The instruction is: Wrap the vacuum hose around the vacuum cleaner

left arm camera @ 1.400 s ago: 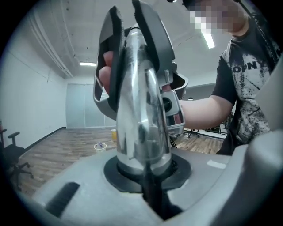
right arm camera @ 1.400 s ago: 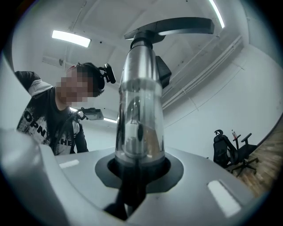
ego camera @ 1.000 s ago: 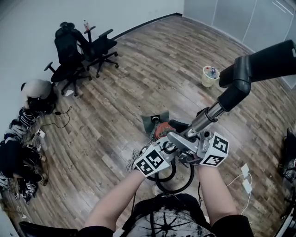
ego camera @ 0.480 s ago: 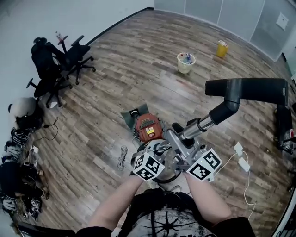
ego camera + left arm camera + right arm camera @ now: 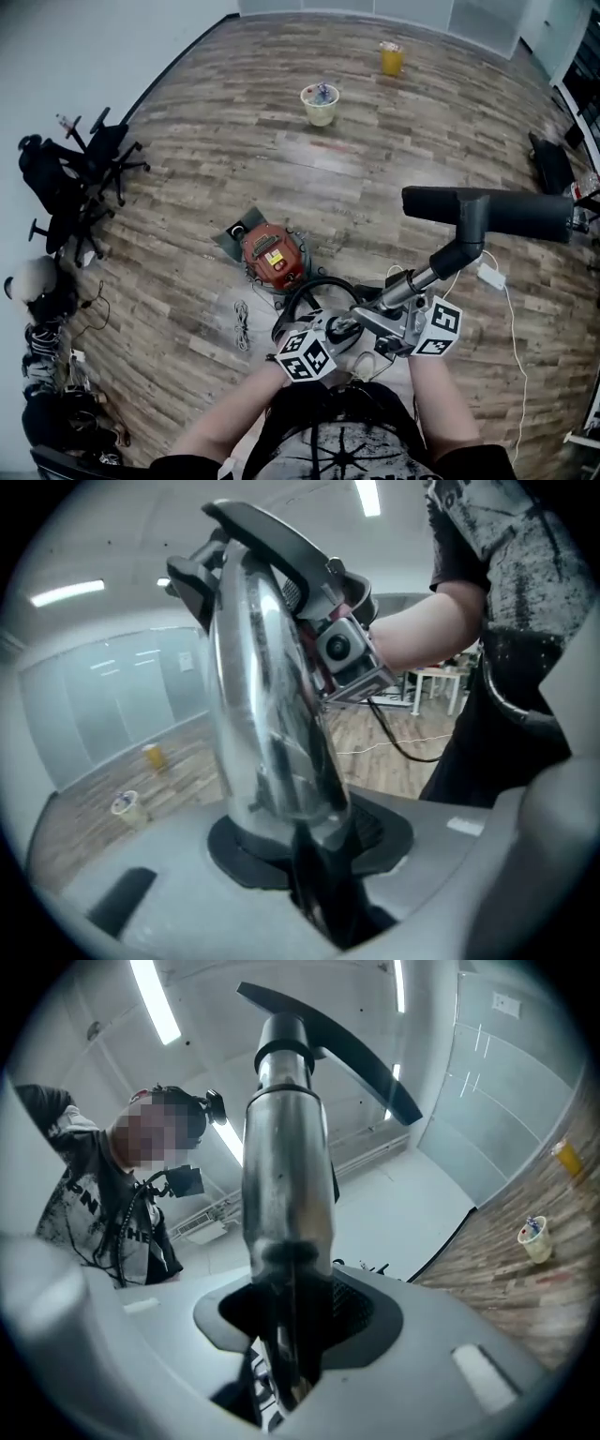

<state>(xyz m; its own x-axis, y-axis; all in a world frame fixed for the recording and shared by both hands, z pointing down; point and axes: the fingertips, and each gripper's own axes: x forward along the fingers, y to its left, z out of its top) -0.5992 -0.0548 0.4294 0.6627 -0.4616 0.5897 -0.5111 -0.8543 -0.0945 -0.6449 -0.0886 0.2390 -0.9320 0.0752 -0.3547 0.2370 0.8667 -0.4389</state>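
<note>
The red canister vacuum cleaner (image 5: 272, 258) stands on the wood floor. Its black hose (image 5: 309, 286) arcs from it toward my grippers. A chrome wand (image 5: 427, 277) rises to the black floor nozzle (image 5: 487, 211) at the right. My right gripper (image 5: 394, 300) is shut on the wand (image 5: 286, 1176), which runs up from its jaws (image 5: 281, 1372). My left gripper (image 5: 342, 326) sits just left of it. Its jaws have just been opening, and the wand (image 5: 267, 714) stands between them (image 5: 323, 892). The pads are hidden, so contact is unclear. The right gripper (image 5: 342, 653) shows higher on the wand.
A pale waste bin (image 5: 320, 103) and a yellow container (image 5: 391, 58) stand at the far side. Office chairs (image 5: 80, 178) and piled bags (image 5: 42, 300) line the left wall. A coiled cord (image 5: 243, 323) lies by the vacuum. A white power strip (image 5: 491, 276) lies at the right.
Both grippers have sunk with the wand. The nozzle has dropped and now lies level at the right. The vacuum, half hidden behind the grippers before, now shows in full up-left of them.
</note>
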